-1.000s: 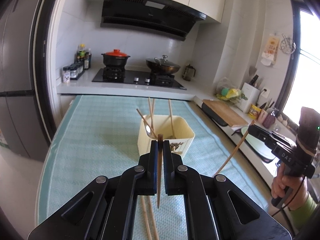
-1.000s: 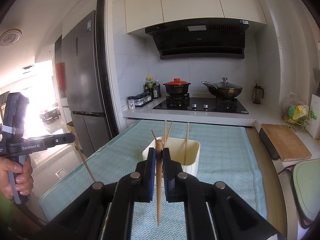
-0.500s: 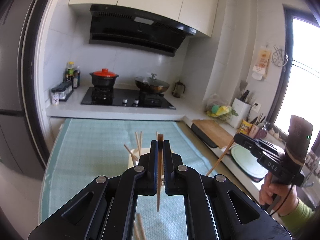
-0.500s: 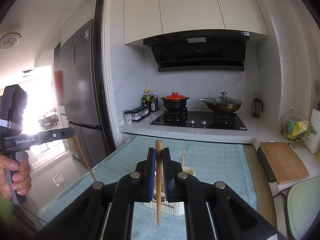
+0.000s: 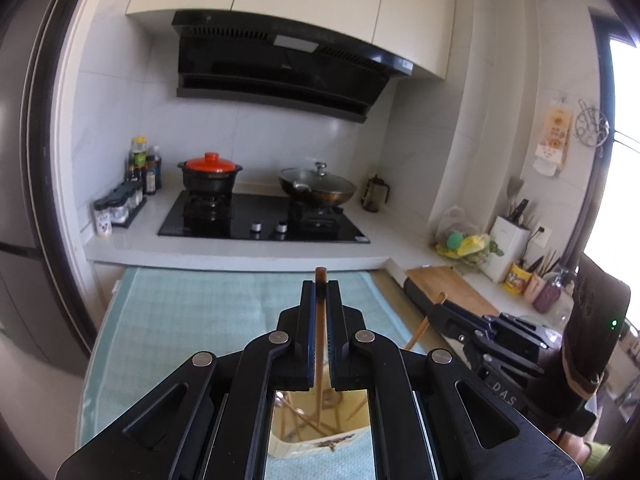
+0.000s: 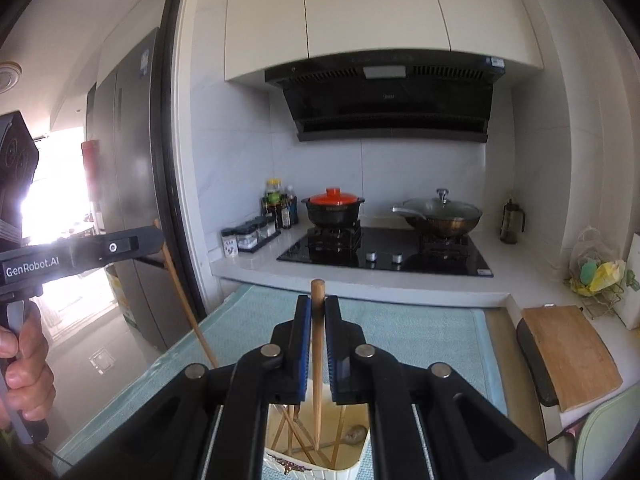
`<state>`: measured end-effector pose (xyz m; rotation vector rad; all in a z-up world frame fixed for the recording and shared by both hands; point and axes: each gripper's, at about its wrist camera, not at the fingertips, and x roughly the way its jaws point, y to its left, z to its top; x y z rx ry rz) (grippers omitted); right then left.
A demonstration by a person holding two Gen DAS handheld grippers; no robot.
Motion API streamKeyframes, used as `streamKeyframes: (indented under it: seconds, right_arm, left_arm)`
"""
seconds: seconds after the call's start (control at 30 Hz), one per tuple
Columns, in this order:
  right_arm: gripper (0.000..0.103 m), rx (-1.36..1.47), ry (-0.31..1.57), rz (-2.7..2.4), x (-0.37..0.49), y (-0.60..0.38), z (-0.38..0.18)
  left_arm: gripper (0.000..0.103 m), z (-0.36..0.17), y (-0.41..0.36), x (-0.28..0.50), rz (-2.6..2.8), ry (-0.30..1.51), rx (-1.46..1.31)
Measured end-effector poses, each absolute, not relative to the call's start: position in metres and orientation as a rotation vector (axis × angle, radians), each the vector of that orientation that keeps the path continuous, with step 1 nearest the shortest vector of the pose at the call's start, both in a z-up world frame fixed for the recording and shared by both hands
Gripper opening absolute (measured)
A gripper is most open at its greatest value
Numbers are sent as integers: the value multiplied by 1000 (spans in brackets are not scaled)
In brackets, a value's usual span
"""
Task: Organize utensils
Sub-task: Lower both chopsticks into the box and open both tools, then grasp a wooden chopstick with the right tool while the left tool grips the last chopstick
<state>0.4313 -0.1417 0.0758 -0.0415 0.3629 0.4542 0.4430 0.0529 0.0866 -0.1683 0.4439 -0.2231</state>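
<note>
Chopsticks in both tools, both poised above the holder. We note the left tool [image 5: 320,292] clamped on a dark-topped chopstick [image 5: 319,344], held upright between its blue-lined fingers [image 5: 307,332]; the stick's lower end reaches down inside the cream utensil holder [image 5: 320,438], which we see through the gap in the tool's frame. We cannot tell whether the tip touches the bottom. Several other chopsticks [image 5: 298,420] already lean crossed inside that holder.

In the right wrist view, the right tool [image 6: 317,308] grips a pale wooden chopstick [image 6: 317,360], also upright, its blunt end standing above the fingertips and its point hanging within the mouth of the same holder [image 6: 352,468]. More sticks [image 6: 290,432] lean inside, and something small and greyish lies at the bottom; we cannot make out what.

Holder stands on a light teal cloth [image 5: 192,312] covering the worktop. Beyond the cloth, a white counter carries a black hob [image 5: 260,224] with a red-lidded pot [image 5: 210,174] and a lidded wok [image 5: 318,186]. A wooden cutting board [image 6: 568,352] lies to the right.

Each view catches the other tool at its edge, a stick slanting down from it.
</note>
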Motion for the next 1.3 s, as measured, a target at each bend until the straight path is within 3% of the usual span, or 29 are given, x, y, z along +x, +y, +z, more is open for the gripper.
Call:
streamKeyframes:
  seconds: [0.27,0.33,0.4,0.43,0.5,0.6,0.73,0.9,1.07,1.3]
  right_arm:
    - [8,-34,593,491,486,-123,7]
    - [8,-12,609,495,492,-123,0]
    - [18,21,595,480,494,-129,4]
    - [23,45,581,477,492,-134,9]
    - [44,65,535,463,480,-143,25]
    - [44,-11,457,466,448,-150,52]
    - [52,-147,389,483,386,-161,74]
    - [53,-292,373,489,307,-180,56]
    - [53,-339,408,392,254,-189,-9]
    - [53,-159,658,416,220,-166,-132]
  left_arm:
    - [3,18,44,497,-197,622,-195]
    - [9,10,49,502,-187,648,-230]
    - [32,11,58,498,-188,654,-267]
    - [39,14,63,492,-178,645,-266]
    - [61,25,71,473,-156,623,-234]
    - [74,37,82,434,-152,618,-156]
    - [79,44,99,374,-138,662,-7]
    - [96,36,117,286,-44,658,214]
    - [97,-25,130,231,-23,735,145]
    - [97,-138,114,205,-16,856,-128]
